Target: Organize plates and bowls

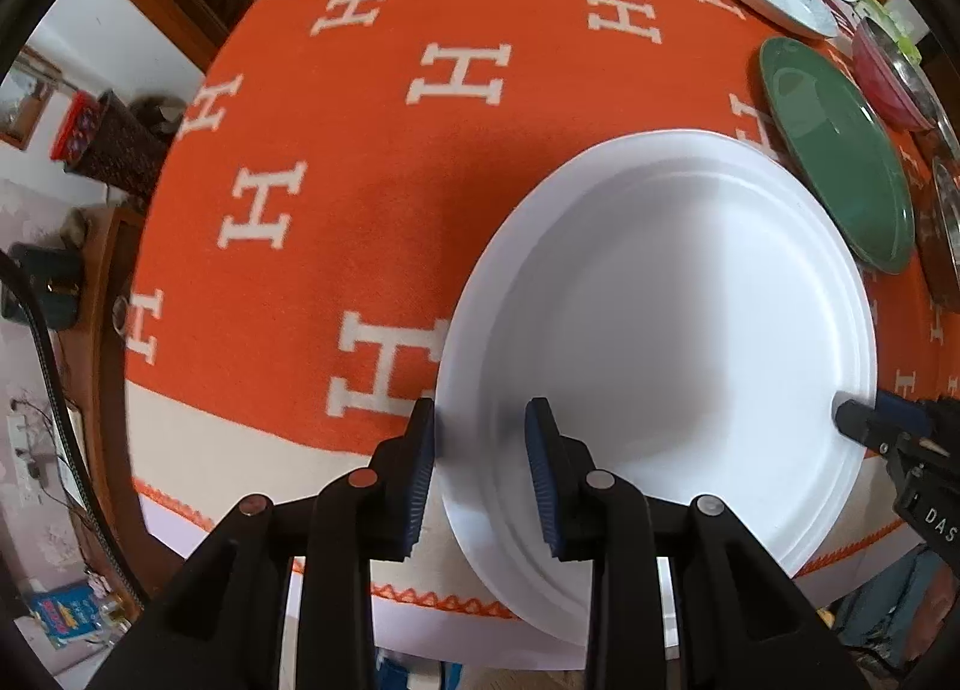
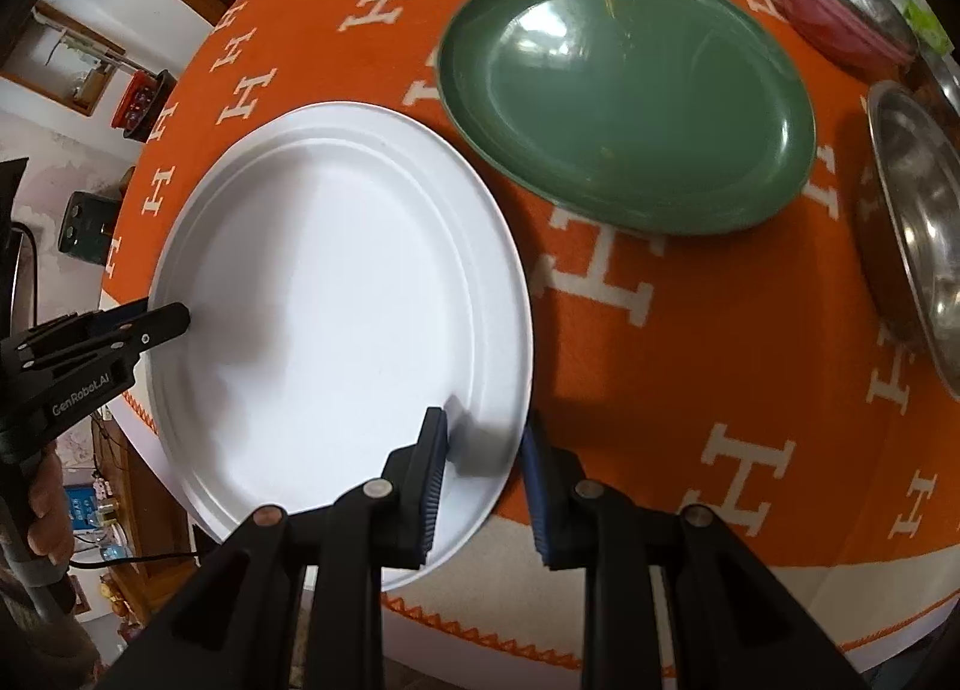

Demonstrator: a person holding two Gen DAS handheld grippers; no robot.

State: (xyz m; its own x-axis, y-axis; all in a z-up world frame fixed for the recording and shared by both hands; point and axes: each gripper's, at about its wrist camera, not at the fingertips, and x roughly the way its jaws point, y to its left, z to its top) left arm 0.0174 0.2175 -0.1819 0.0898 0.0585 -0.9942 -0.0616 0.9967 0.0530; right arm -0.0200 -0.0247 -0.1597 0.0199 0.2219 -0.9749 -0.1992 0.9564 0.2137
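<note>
While both tools straddle opposite edges of the white plate [image 1: 672,342], I judge the rim is what matters: it runs between the narrow-set pads of my left hand-held gripper [image 1: 480,432] and my right hand-held gripper [image 2: 483,438], neither visibly clamped. It sits at the counter [image 1: 360,180] edge, overhanging slightly, with the green plate [image 2: 624,90] just beyond. Readable: "GenRobot.AI", "DAS", repeated "H" cloth.

Both grippers, left gripper [image 1: 480,420] and right gripper [image 2: 485,432], are black plastic with ribbed blue fingers [image 1: 540,450], round metal rivets, white "GenRobot.AI" lettering, bare skin on the hand [image 2: 45,504]
</note>
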